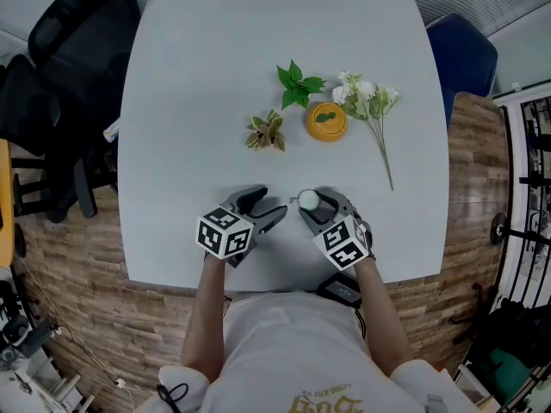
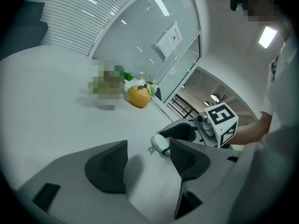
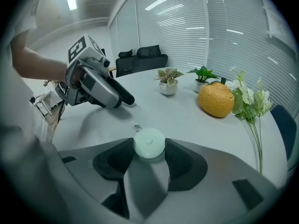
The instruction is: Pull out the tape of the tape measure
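The right tongs (image 3: pixel 149 149) are clamped on a small round pale-green plastic tape measure (image 3: pixel 149 143). Both dark pads touch its sides, and it rests on the white bench (image 1: pixel 172 101) near the front edge. A tiny metal pull tab (image 3: pixel 136 126) lies on the bench just in front of the tape measure, on the side toward the other hand.

The left tongs (image 2: pixel 149 160) stand apart with only bare bench between the pads. Their tips point at the tape measure from close by without touching it.

Farther back, near the middle of the bench, sits a round orange artificial fruit with a green leaf on top (image 1: pixel 326 120). A sprig of white artificial flowers on a long thin stem (image 1: pixel 370 101) lies just beside it on the right. A little potted plant with pale striped leaves (image 1: pixel 266 132) stands to its left, and a green leafy sprig (image 1: pixel 297 84) is behind. A black office chair (image 1: pixel 69 50) stands on the wooden floor (image 1: pixel 86 256) beyond the bench's left side.
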Demonstrator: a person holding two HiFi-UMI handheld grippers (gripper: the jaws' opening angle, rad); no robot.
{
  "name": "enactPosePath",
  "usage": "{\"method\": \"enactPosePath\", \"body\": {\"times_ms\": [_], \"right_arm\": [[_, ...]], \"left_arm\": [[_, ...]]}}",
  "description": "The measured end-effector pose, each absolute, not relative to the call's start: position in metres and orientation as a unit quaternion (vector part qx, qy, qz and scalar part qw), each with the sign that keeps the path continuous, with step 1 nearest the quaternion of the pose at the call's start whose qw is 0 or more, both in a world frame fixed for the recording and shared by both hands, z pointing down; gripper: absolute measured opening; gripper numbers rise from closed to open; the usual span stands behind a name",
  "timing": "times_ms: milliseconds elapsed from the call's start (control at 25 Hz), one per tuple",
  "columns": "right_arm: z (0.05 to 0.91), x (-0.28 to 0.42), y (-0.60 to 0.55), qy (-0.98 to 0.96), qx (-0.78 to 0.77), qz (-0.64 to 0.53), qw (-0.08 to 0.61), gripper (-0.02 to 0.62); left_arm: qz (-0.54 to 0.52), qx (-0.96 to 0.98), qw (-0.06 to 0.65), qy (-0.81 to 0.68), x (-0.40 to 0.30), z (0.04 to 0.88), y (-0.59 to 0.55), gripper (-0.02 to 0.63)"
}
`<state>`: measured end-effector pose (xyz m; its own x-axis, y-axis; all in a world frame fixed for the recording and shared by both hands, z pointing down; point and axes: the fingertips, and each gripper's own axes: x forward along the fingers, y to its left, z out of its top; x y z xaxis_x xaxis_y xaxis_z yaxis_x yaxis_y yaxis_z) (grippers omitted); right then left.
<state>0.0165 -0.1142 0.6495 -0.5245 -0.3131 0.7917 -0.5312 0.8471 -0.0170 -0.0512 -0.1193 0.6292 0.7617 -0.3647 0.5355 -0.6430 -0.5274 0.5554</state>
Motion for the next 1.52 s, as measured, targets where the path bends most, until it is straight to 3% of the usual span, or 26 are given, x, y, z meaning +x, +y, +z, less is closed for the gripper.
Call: {"method": "enactPosePath", "body": {"times_ms": [1520], "right_arm": [[0.604,0.021,-0.093,-0.869,0.271,0.159,0.381,0.225]], "left_arm": [[0.179,0.875,0.354,-0.276,-0.041,0.594,-0.096,0.284]]}}
